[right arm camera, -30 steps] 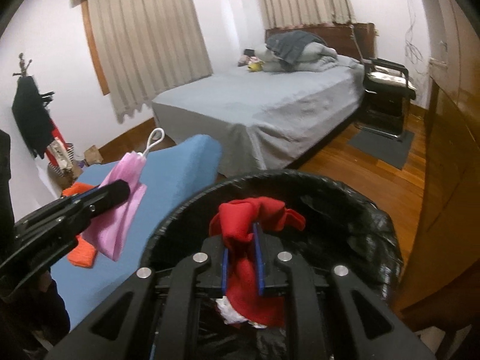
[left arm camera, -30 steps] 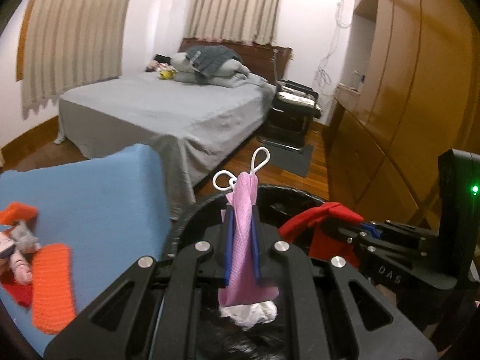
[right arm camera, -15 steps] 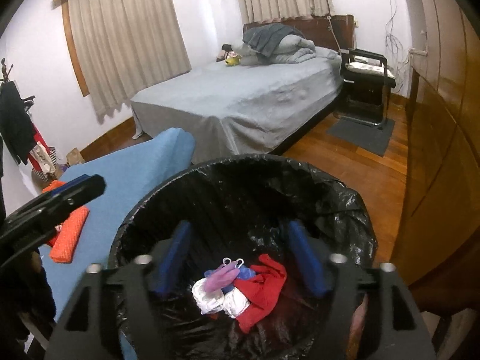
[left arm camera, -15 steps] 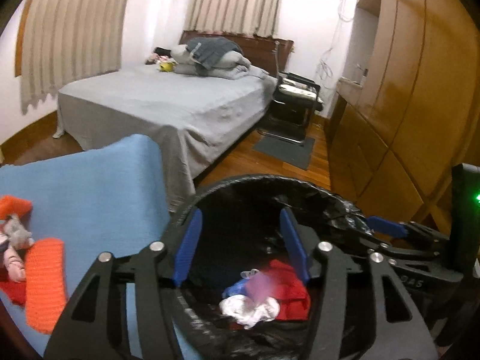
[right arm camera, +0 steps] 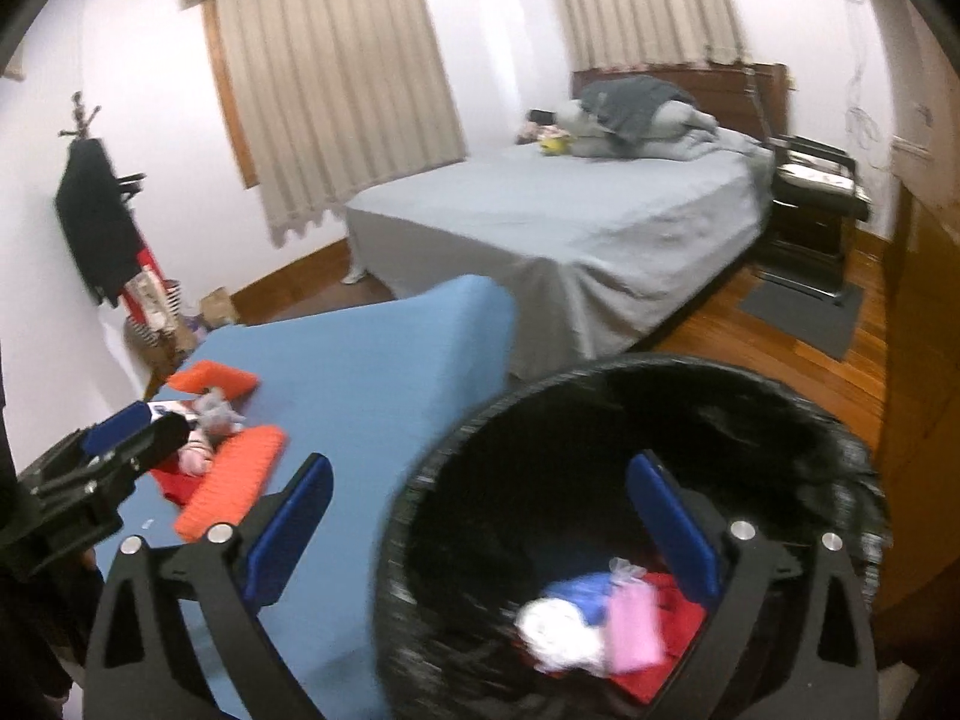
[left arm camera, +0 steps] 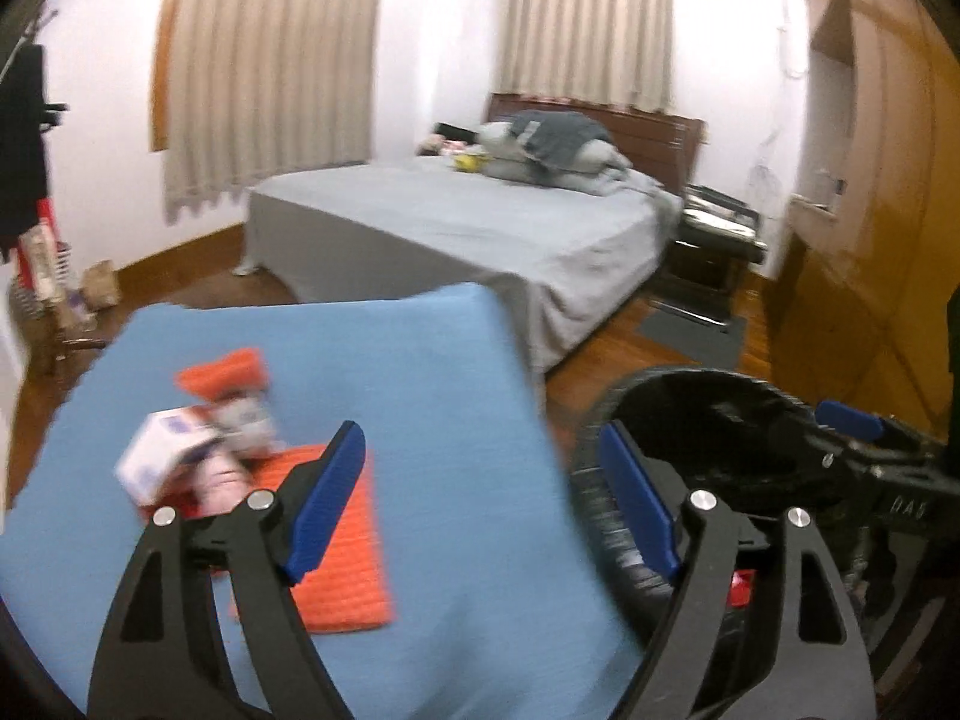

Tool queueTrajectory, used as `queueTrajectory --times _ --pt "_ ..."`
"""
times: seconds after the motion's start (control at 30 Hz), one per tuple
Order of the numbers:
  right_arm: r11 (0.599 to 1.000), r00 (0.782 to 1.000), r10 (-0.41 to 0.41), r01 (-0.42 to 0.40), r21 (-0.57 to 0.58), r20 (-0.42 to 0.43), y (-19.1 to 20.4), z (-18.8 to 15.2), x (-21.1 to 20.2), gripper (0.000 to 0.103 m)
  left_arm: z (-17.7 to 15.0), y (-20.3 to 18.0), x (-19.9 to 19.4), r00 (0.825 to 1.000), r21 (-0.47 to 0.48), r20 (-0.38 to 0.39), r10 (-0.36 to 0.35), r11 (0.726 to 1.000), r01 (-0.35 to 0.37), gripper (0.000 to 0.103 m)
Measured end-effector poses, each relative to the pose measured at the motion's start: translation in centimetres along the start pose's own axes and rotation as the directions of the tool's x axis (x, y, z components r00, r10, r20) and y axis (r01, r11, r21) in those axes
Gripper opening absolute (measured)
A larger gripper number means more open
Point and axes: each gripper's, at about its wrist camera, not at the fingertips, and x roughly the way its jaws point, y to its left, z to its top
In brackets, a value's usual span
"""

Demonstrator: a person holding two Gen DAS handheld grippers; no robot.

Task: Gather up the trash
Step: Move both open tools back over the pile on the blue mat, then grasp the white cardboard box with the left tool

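— What's in front of the left gripper [left arm camera: 483, 498]?
— Jaws just opened, nothing between them, above a blue-covered table [left arm camera: 384, 360] with orange cloths [left arm camera: 354, 564] and a small white box [left arm camera: 157, 456]; black-lined bin [left arm camera: 708, 420] at right.

Both wrist views look downward, close over blue table [left arm camera: 420, 372] and bin [right arm camera: 600, 396], sharing the bed [left arm camera: 480, 222].
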Motion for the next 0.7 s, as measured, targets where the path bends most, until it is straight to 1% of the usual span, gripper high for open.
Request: queueTrajectory --times 0.1,0.2,0.37,0.5,0.7 --pt "0.998 0.999 0.045 -0.045 -0.038 -0.012 3.0 0.3 1.8 0.097 -0.3 2.7 -0.7 0.998 -0.031 0.005 0.064 0.997 -0.064 0.078" --pt "0.993 0.997 0.079 -0.081 -0.083 -0.022 5.9 0.6 3.7 0.097 -0.4 5.8 -1.0 0.990 -0.055 0.005 0.143 0.988 -0.142 0.078" --pt "0.985 0.991 0.128 -0.132 -0.109 -0.049 9.7 0.9 6.2 0.097 -0.3 10.0 -0.8 0.975 -0.091 -0.008 0.220 0.971 -0.220 0.074" --pt "0.980 0.987 0.148 -0.156 -0.121 -0.067 11.7 1.0 7.6 0.097 -0.5 12.6 0.0 0.968 -0.115 -0.032 0.249 0.961 -0.251 0.071" --pt "0.979 0.983 0.157 -0.167 -0.118 -0.093 13.0 0.9 9.3 0.097 -0.8 14.3 1.7 0.966 -0.099 -0.057 0.253 0.961 -0.258 0.069"
